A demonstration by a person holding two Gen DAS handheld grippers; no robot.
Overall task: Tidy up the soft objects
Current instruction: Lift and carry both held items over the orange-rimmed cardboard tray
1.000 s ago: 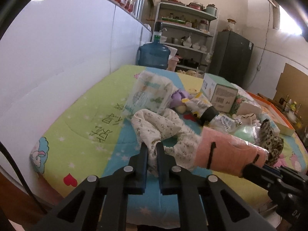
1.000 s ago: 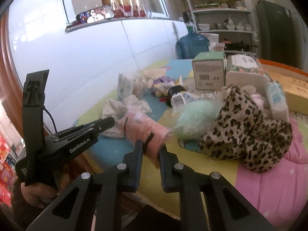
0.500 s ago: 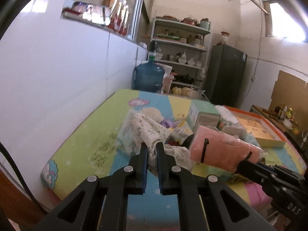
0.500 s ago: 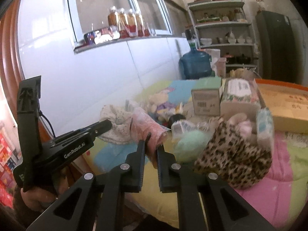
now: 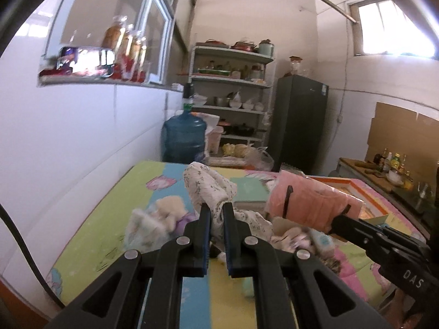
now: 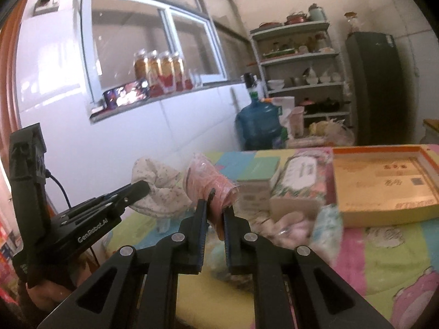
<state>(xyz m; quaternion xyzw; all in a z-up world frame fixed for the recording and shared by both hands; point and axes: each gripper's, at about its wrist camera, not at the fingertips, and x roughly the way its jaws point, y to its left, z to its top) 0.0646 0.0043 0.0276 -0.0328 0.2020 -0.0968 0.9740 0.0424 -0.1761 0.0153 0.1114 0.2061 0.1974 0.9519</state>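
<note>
Mid-carry: left gripper [image 5: 216, 211] is clamped on the floral cloth [image 5: 208, 183], right gripper [image 6: 215, 208] on the bagged pink garment [image 6: 208, 183]. Next probably needs a drop spot.

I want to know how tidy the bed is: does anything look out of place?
Yes. Soft toys, packets and boxes lie jumbled across the colourful quilt, unsorted. A white floral cloth and a pink wrapped garment hang lifted in shut grippers.

White tiled wall [image 5: 82, 137], sliding window [image 6: 153, 49], metal shelving [image 5: 233, 96], dark fridge [image 5: 299, 123], blue water jug [image 5: 182, 137]
</note>
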